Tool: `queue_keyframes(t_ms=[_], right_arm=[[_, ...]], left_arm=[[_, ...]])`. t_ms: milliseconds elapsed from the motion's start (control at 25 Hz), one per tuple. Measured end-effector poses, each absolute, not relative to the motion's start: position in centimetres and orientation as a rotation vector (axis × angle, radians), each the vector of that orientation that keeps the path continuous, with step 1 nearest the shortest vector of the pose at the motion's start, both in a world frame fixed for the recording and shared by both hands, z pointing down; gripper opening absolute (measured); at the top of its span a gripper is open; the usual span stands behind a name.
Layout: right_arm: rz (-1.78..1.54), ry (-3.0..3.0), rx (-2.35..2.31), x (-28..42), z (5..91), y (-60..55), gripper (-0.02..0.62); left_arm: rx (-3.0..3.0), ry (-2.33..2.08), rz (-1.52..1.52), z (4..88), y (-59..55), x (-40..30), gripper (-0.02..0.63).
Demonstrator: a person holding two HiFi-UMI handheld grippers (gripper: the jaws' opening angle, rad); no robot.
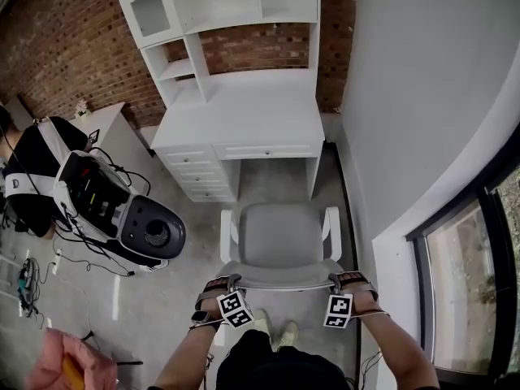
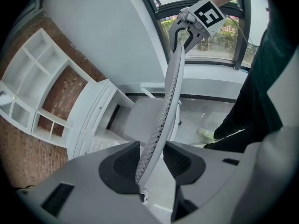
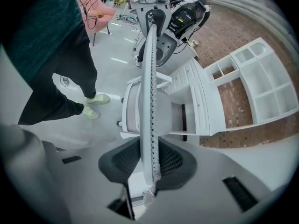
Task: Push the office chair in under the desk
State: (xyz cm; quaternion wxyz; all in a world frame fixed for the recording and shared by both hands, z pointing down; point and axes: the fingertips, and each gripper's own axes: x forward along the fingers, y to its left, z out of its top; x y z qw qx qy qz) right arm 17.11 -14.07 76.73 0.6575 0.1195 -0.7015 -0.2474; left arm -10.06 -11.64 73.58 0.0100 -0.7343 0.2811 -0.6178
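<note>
At the top rim of the backrest (image 1: 280,276), the left gripper (image 1: 228,283) and the right gripper (image 1: 342,281) each pinch one end. In the left gripper view, the left gripper (image 2: 154,160) has its dark pads pressed on the perforated grey backrest (image 2: 170,92). In the right gripper view, the right gripper (image 3: 148,161) clamps the same rim (image 3: 148,78) edge-on.

The office chair stands on the grey floor (image 1: 162,299), squarely in front of the kneehole (image 1: 272,177). Its grey seat (image 1: 280,234) lies near the desk's front edge but is not yet under it. White armrests (image 1: 228,234) flank the seat. The person's shoes (image 1: 276,329) are just behind the chair base.

The white desk (image 1: 244,120) has a drawer stack (image 1: 195,173) at its left front corner. An open hutch (image 1: 219,6) rises along its back edge, against the brick wall (image 1: 65,47). Cabled equipment (image 1: 122,210) sits on the floor, well apart to the left.

Handling, as judged: the chair is probably light to roll. The mesh panel will flex, whereas its rim looks stiff, so the rim is the proper hold. Grips at both ends should keep the chair from swivelling. The armrests may meet the desk's front edge, which would limit how far in it goes.
</note>
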Motion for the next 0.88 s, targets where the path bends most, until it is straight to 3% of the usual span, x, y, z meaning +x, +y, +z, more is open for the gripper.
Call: queue_keyframes(t_ms=[880], right_arm=[[-0.515, -1.574, 0.293, 11.0, 77.7, -27.9, 0.089]], left_arm=[[-2.291, 0.854, -1.894, 74.4, -25.7, -16.2, 0.150]])
